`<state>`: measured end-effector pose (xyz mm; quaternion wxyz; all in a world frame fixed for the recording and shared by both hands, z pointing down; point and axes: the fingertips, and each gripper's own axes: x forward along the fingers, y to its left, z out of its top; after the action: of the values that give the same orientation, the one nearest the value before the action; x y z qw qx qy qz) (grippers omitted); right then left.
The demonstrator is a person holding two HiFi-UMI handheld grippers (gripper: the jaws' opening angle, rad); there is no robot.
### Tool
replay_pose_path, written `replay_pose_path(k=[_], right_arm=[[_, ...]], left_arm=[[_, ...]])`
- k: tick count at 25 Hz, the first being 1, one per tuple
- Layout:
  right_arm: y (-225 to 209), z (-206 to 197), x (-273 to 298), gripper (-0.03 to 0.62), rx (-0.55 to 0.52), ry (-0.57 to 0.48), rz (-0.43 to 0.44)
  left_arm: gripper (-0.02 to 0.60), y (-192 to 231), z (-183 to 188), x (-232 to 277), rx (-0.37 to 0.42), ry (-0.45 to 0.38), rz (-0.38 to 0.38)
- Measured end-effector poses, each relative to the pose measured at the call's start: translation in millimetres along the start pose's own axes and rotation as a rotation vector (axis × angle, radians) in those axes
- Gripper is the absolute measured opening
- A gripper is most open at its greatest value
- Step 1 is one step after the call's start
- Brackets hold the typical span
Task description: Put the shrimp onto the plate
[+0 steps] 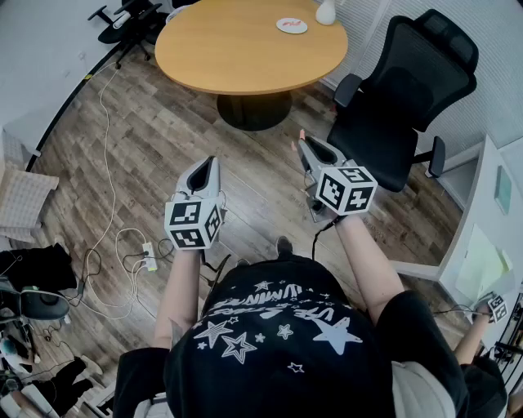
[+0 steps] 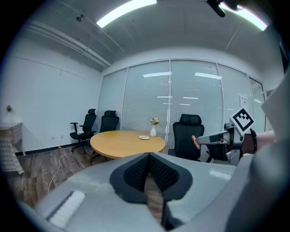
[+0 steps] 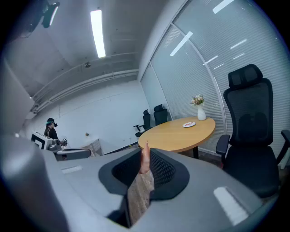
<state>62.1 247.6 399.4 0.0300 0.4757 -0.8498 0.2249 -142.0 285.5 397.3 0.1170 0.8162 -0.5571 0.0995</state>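
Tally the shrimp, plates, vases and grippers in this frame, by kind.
shrimp: 1
plate: 1
vase: 1
grippers: 2 (left gripper, right gripper)
Total: 5

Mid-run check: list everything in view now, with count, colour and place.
table: 1, tan wood, centre of room
plate: 1, white with red, on table's far side
vase: 1, white, near plate
office chairs: 3, black, one right of table, two beyond it
power strip: 1, white, floor at left among cables
other person: 1, dark top, by far wall
shrimp: 1, pink, clamped in the right gripper
left gripper: 1, grey, shut, empty
right gripper: 1, grey, shut on shrimp
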Motion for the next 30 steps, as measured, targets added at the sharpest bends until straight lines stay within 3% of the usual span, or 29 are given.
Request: replay_pose_path(k=[14,30], right_arm=[[-14,0,13,0.060,-0.005,0.024,0.027],[-67,18,28,0.061,-0.014,0.024,0.113]], left_arm=[[0.002,-4,-2,17,-0.023,0.011,0.023],[0.002,-22,4,65,-0.034,0.016,0.079]])
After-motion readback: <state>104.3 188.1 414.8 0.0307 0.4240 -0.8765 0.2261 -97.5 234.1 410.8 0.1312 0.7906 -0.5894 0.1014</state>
